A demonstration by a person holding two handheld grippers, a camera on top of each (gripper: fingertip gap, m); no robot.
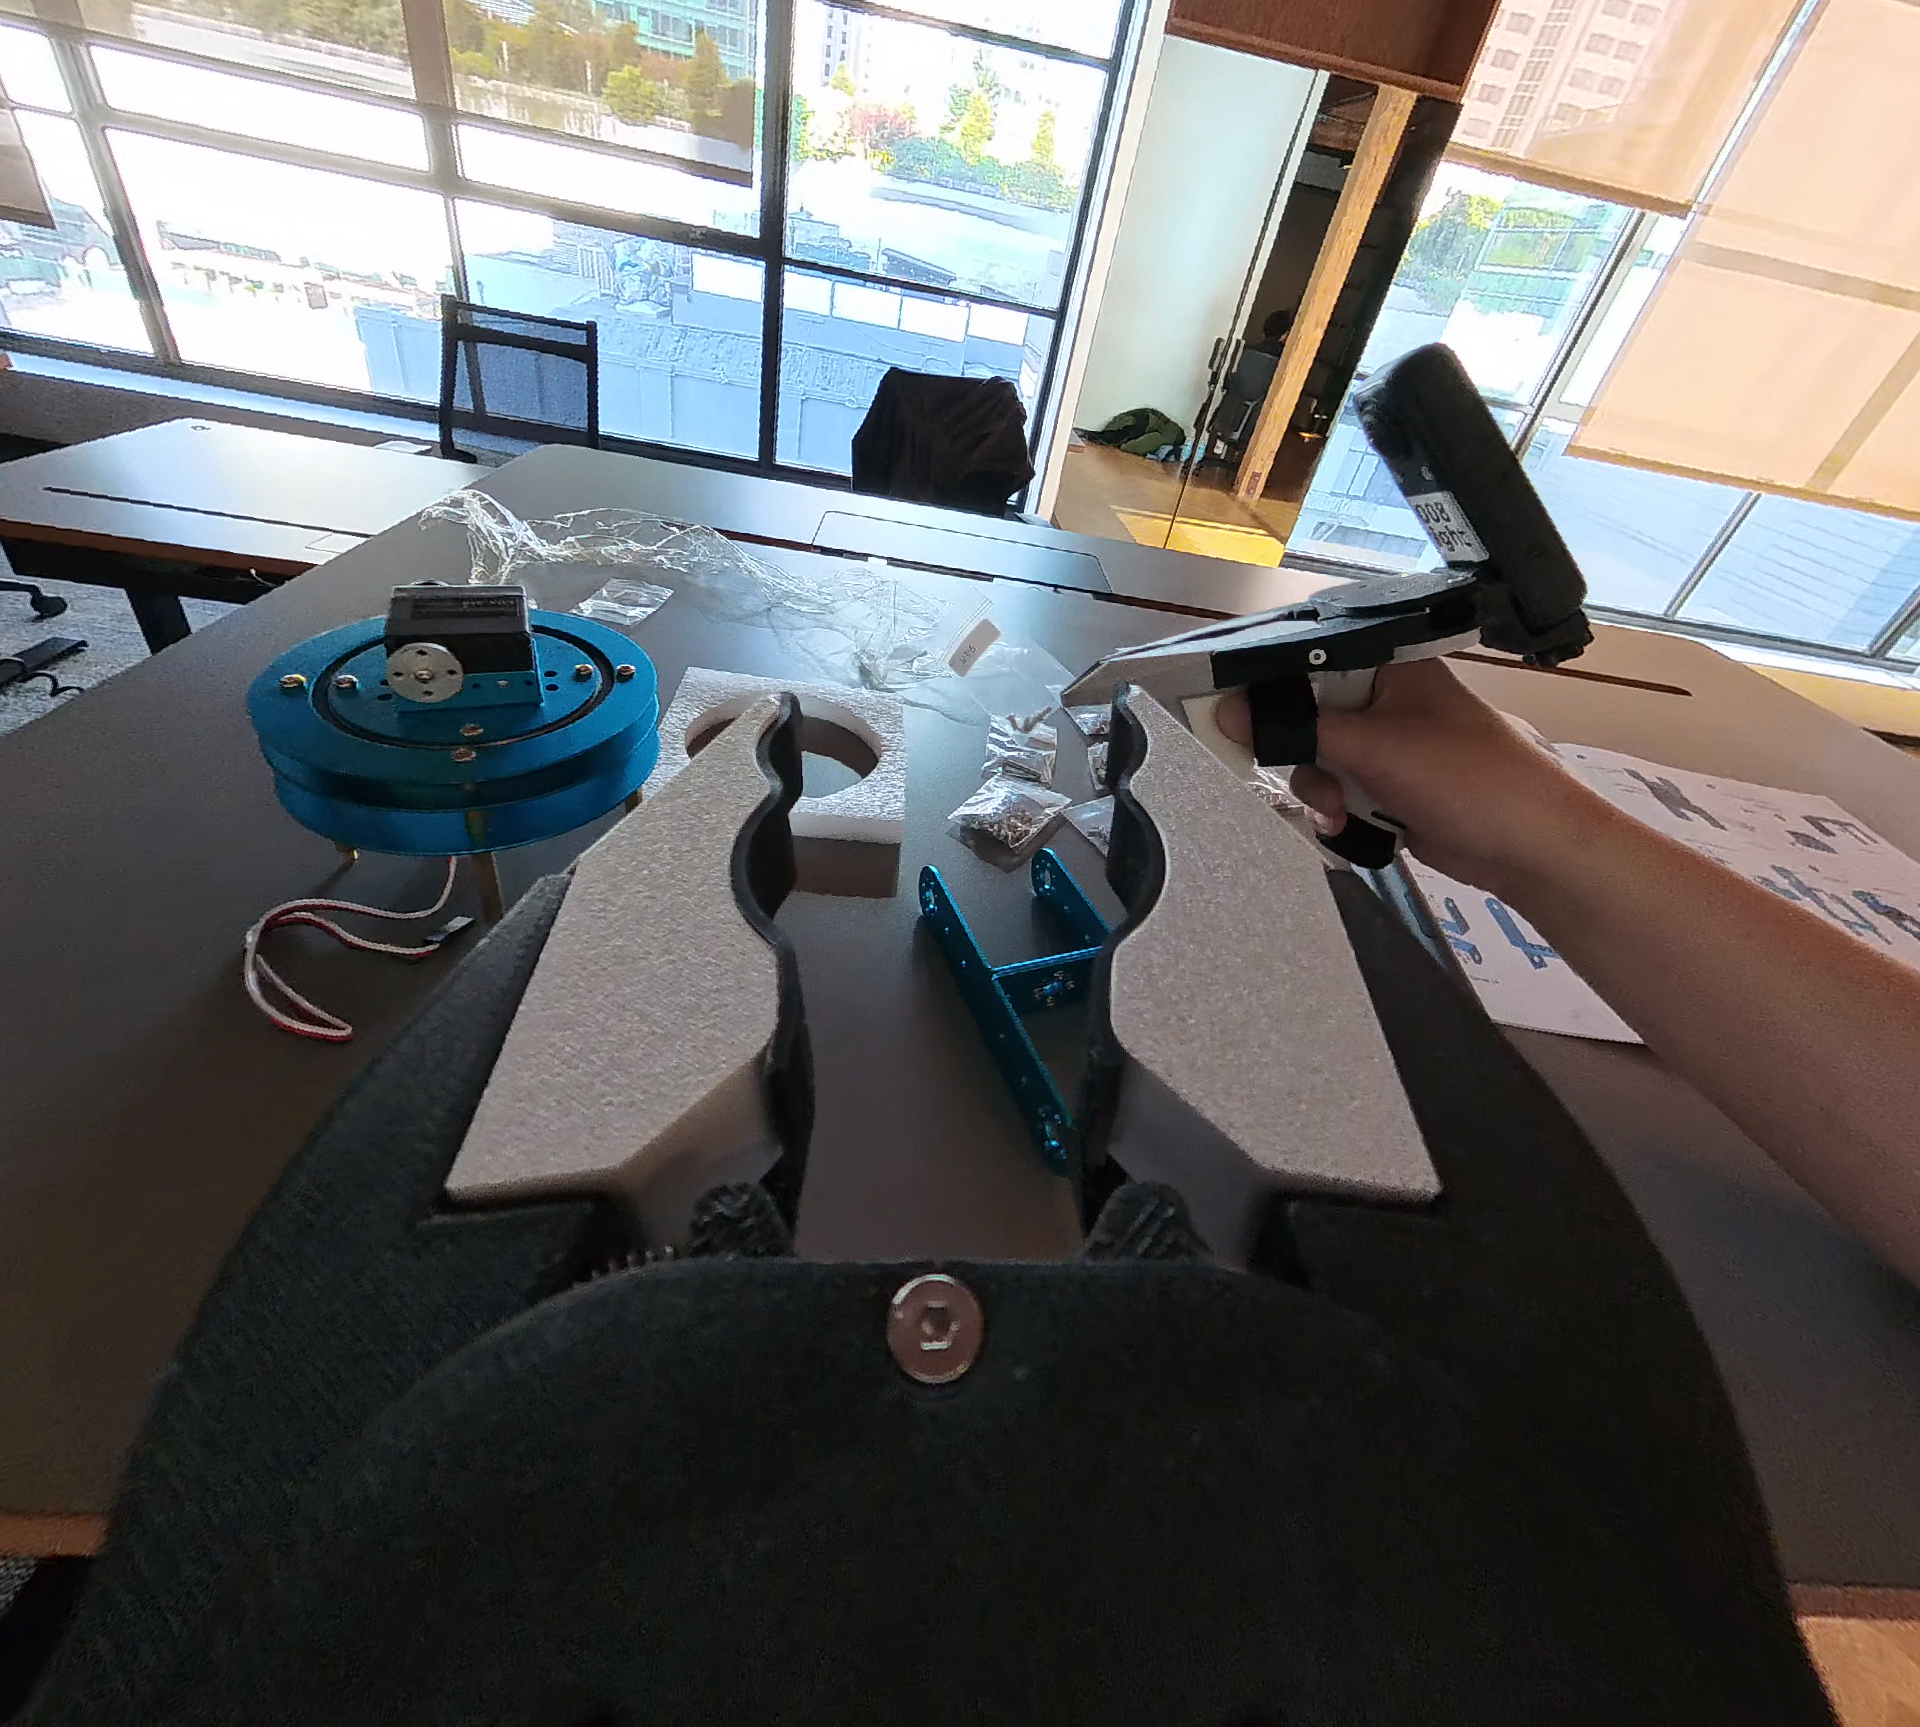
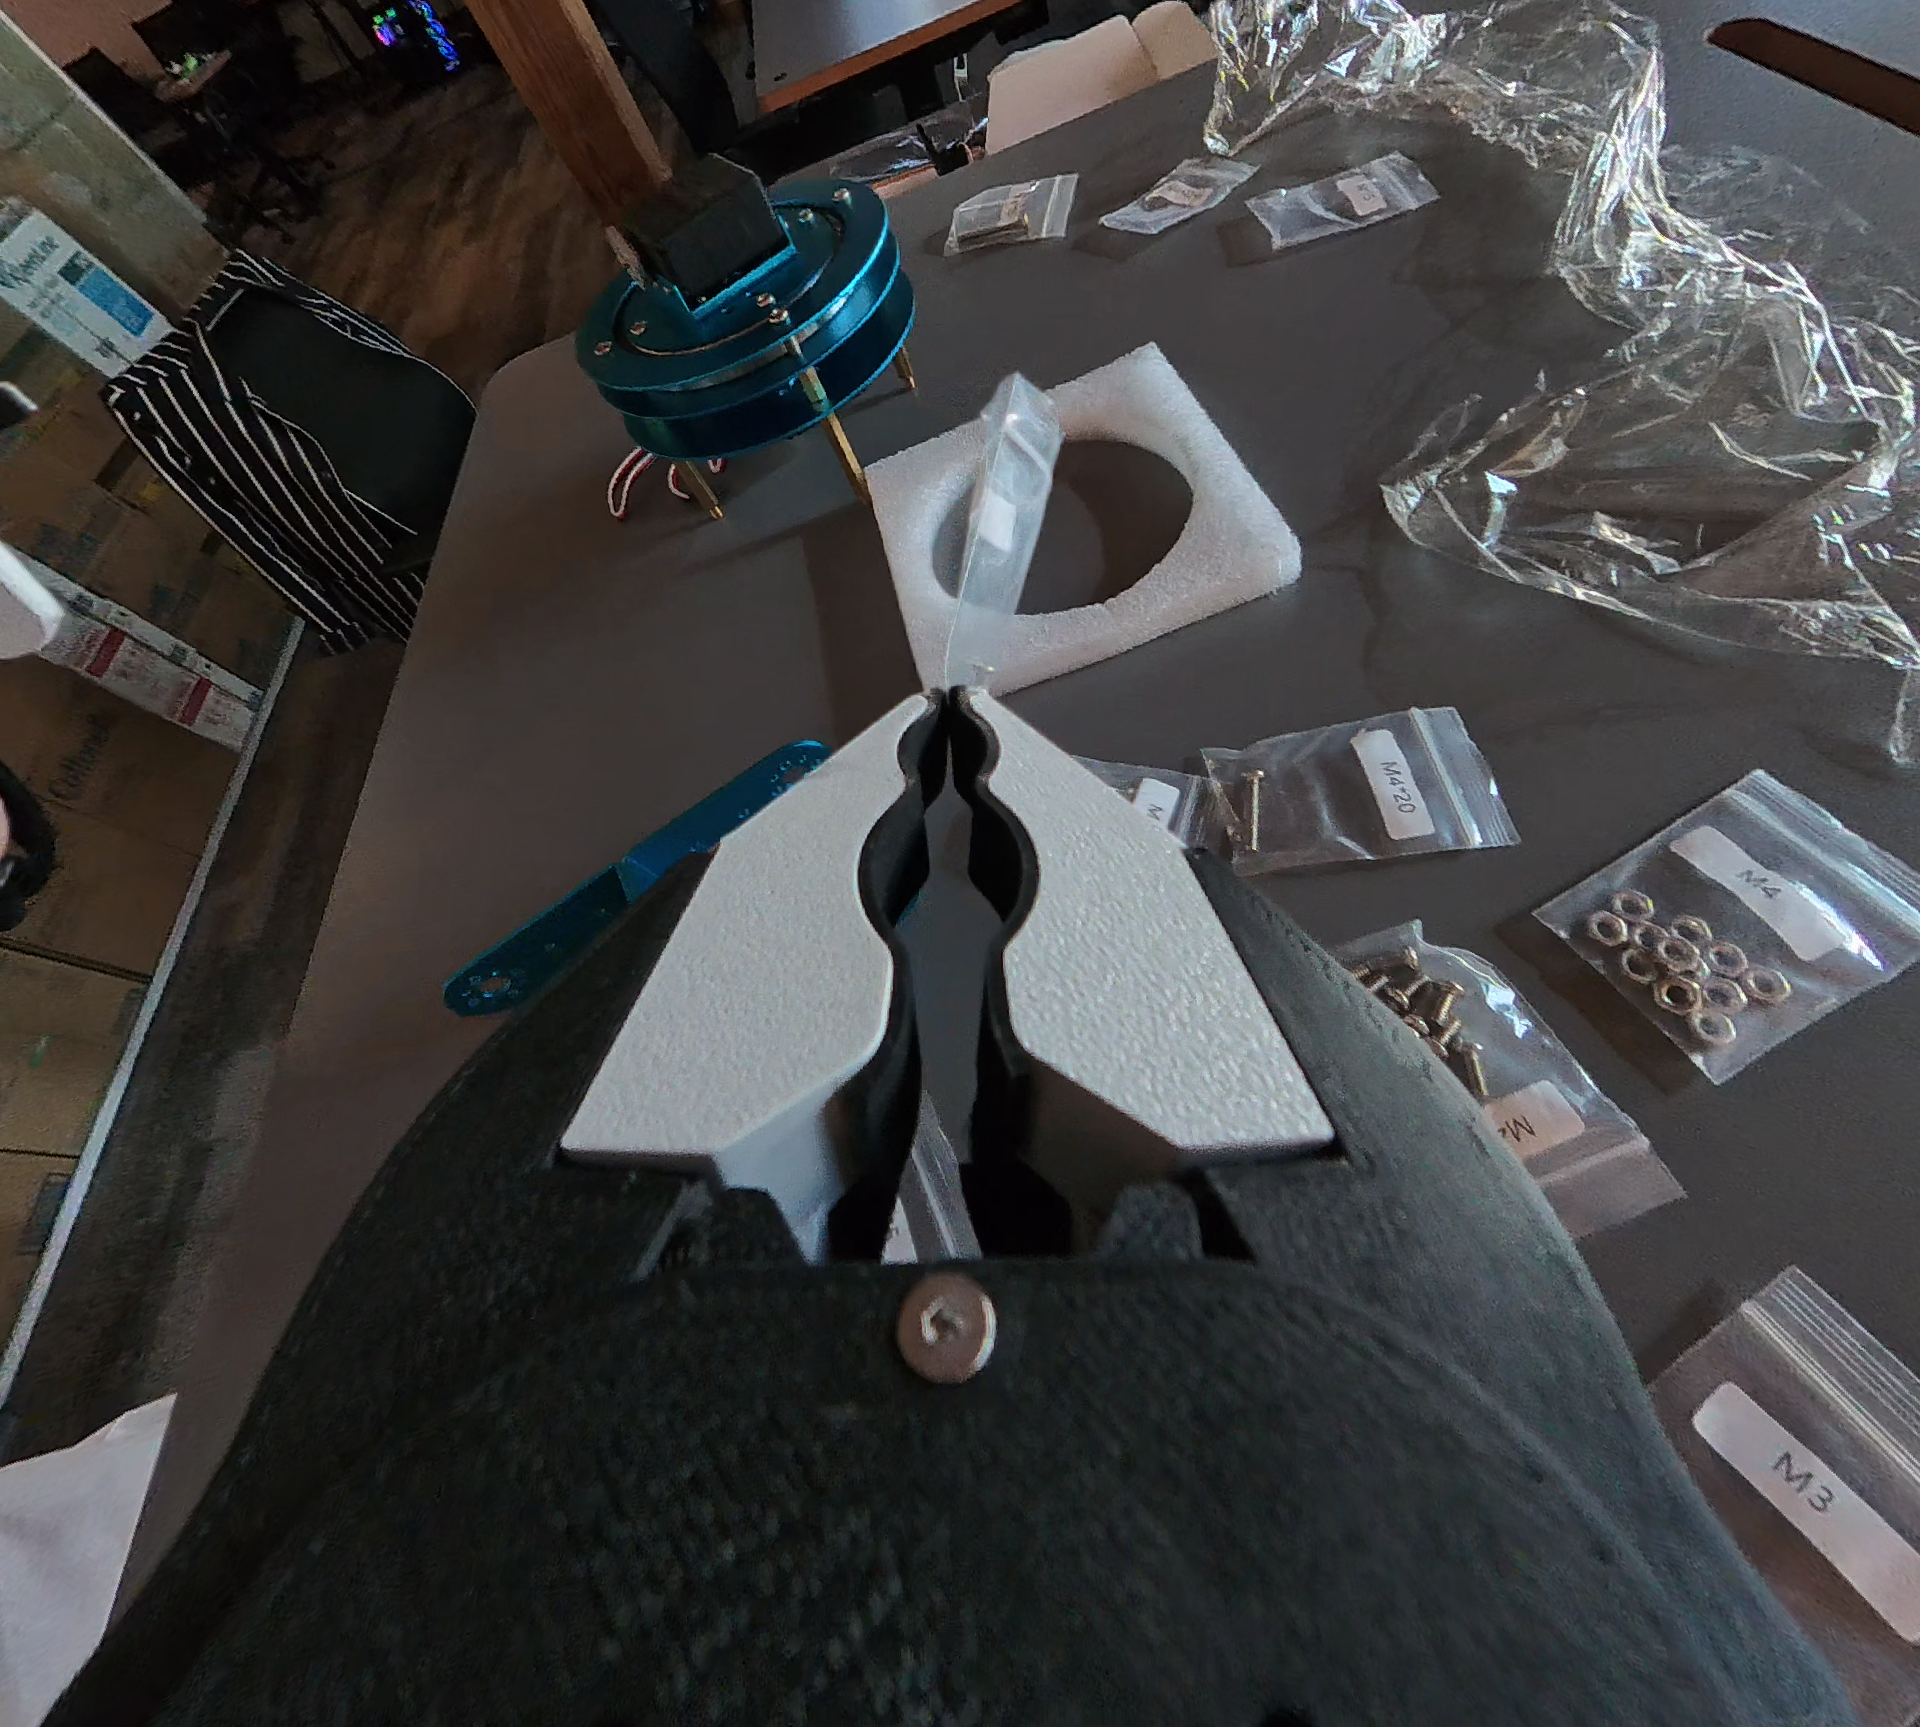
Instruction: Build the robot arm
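Note:
My left gripper (image 1: 951,711) is open and empty, low over the dark table (image 1: 156,1106). A blue metal U-bracket (image 1: 997,981) lies between and under its fingers, close to the right finger. My right gripper (image 2: 951,695) is shut on the corner of a small clear zip bag (image 2: 1003,514), which stands up above the fingertips. In the left wrist view the right gripper (image 1: 1081,690) is held in a hand at the right, above several small bags of screws (image 1: 1013,810). The bracket also shows in the right wrist view (image 2: 634,867), left of the fingers.
A blue round base on brass legs with a black servo on top (image 1: 457,721) (image 2: 743,327) stands at the left. A white foam square with a round hole (image 2: 1226,534) lies mid-table. Crumpled clear wrap (image 2: 1662,327), bags of nuts (image 2: 1714,929) and a printed sheet (image 1: 1714,867) lie at the right. My right fingertips sit around 20 cm from my left ones.

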